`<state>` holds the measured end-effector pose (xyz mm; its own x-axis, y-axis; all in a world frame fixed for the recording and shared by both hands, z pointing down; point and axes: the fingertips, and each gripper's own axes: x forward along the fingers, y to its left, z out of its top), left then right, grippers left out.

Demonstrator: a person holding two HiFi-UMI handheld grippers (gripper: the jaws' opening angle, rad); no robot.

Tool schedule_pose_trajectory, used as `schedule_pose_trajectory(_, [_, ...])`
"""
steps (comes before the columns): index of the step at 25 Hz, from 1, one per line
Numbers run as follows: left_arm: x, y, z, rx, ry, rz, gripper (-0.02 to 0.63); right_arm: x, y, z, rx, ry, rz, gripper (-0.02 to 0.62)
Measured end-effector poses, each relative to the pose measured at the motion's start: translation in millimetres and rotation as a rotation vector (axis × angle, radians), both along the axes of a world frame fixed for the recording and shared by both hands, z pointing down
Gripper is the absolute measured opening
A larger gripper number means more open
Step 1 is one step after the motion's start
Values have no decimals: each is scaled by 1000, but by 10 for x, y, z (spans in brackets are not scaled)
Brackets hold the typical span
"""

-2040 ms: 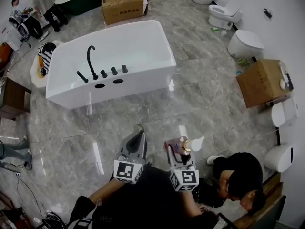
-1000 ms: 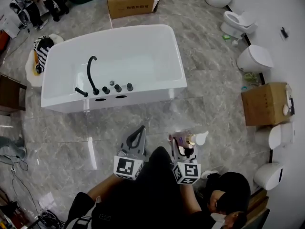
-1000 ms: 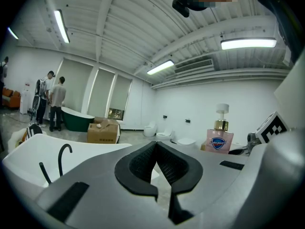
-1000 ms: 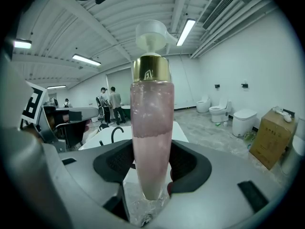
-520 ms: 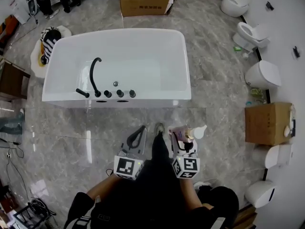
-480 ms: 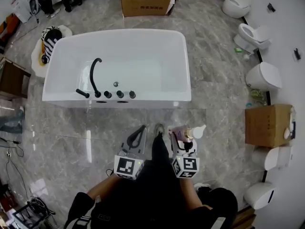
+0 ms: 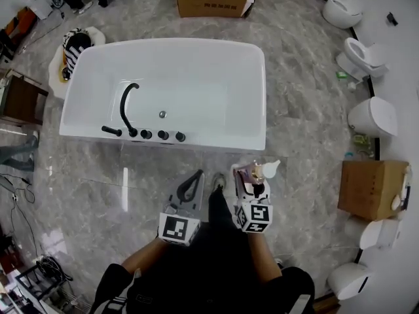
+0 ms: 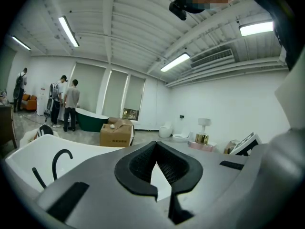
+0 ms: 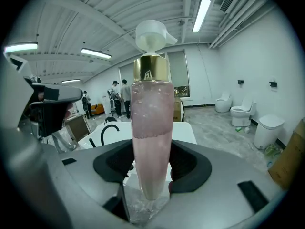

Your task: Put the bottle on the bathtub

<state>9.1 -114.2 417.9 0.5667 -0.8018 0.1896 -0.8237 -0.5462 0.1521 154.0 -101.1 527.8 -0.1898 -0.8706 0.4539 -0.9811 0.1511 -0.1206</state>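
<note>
While our left gripper (image 7: pixel 196 178) hangs closed and empty, our right gripper (image 7: pixel 251 184) clamps the pink bottle (image 7: pixel 249 173), short of the bathtub (image 7: pixel 229 142); we should aim for its bare near edge, right of the taps (image 7: pixel 162 135); seat the base flat before releasing.

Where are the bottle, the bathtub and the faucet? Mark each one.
bottle (image 9: pixel 151 128): right gripper view, on its pink body.
bathtub (image 7: pixel 222 142): head view, on the near rim.
faucet (image 7: pixel 122 103): head view, on the black curved spout.
</note>
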Motion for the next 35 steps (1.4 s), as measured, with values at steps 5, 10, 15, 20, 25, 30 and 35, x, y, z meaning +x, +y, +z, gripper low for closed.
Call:
schedule_pose_trajectory(5, [97, -270, 126, -19, -16, -8, 17, 153, -410, 357, -23, 21, 8, 225])
schedule_pose_trajectory(10, [270, -558, 105, -7, 0, -4, 17, 238, -735, 750, -60, 21, 8, 224])
schedule_pose_trajectory(15, [334, -737, 128, -16, 11, -14, 17, 295, -963, 1187, -106, 52, 3, 225])
schedule_pose_trajectory(20, [318, -857, 293, -50, 0, -31, 17, 338, -1166, 1598, -136, 71, 1, 225])
schedule_pose_trajectory(25, [338, -944, 418, -88, -15, -38, 17, 404, -1360, 1987, -160, 89, 7, 224])
schedule_pose_trajectory(30, [387, -980, 517, -104, -30, -39, 17, 473, -1512, 2350, -187, 84, 19, 224])
schedule_pose_trajectory(35, [390, -999, 607, -124, -22, -40, 17, 491, -1610, 2658, -222, 99, 12, 224])
